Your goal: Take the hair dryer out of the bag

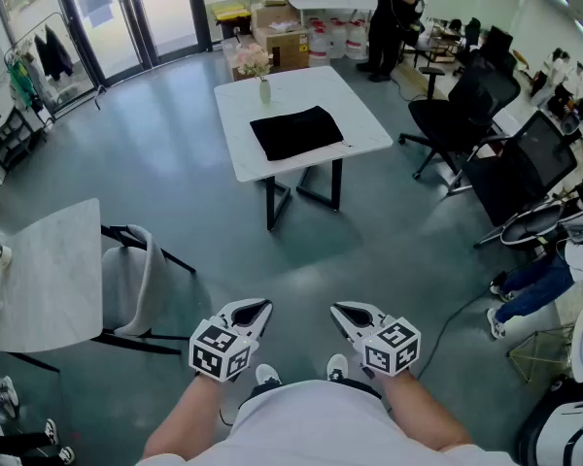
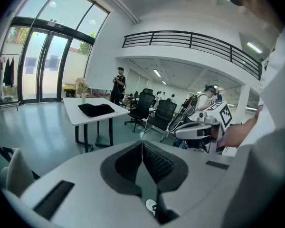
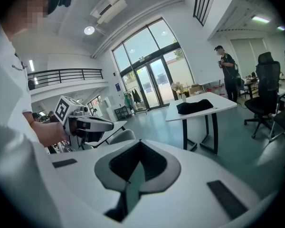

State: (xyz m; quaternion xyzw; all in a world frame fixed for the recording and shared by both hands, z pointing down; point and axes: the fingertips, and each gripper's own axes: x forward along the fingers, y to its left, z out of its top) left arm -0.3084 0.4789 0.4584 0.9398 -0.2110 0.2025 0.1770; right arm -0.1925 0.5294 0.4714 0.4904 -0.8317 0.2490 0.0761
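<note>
Claws: left gripper (image 1: 256, 311) and right gripper (image 1: 347, 312) both pressed together, nothing between jaws, held low before body. Black bag (image 1: 296, 131) flat on white table (image 1: 248, 163), well apart ahead. No dryer in sight; presumably inside bag. Risks: one-claw pull likely drags limp bag rather than freeing dryer; sliding bag could topple vase (image 1: 263, 89) nearby; cord may snag at opening.

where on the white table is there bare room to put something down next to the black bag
Bare tabletop lies left of the black bag, toward the left edge of the white table, and behind the bag, right of the flower vase. The near strip is narrow. The right side is crowded by office chairs.
</note>
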